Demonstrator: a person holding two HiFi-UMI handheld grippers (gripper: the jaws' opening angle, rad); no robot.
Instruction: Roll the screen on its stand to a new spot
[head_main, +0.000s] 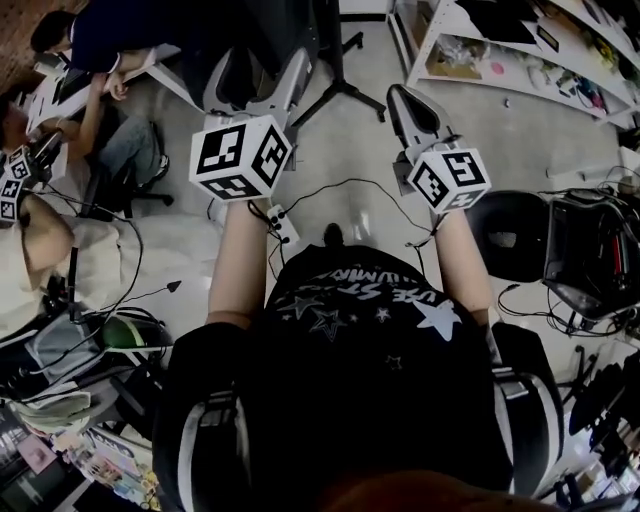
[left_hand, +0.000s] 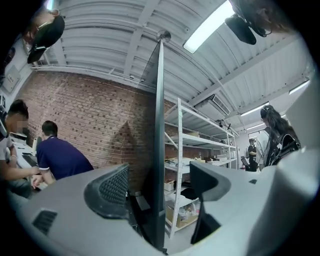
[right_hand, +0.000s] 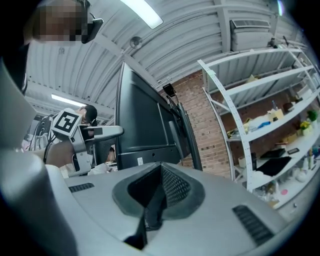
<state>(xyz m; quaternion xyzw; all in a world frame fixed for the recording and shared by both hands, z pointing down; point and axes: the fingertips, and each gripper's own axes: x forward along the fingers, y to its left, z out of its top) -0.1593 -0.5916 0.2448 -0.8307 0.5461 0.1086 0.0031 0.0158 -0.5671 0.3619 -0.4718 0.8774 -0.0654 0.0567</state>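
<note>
Left hand-held gripper (left_hand: 160, 185) gapes — screen (left_hand: 159, 100) edge-on between its jaws, face unseen — right hand-held gripper (right_hand: 160, 186) closed.

Left gripper (left_hand: 160, 186) jaws apart; screen (left_hand: 158, 150) edge-on between them (gap either side); brick wall (left_hand: 90, 115) behind.

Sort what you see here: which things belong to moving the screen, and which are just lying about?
Job in hand: screen; its stand; left gripper, jaws open with the screen's edge between them; right gripper, jaws shut.
Lying about: white shelving; power strip on the floor; black round seat.
</note>
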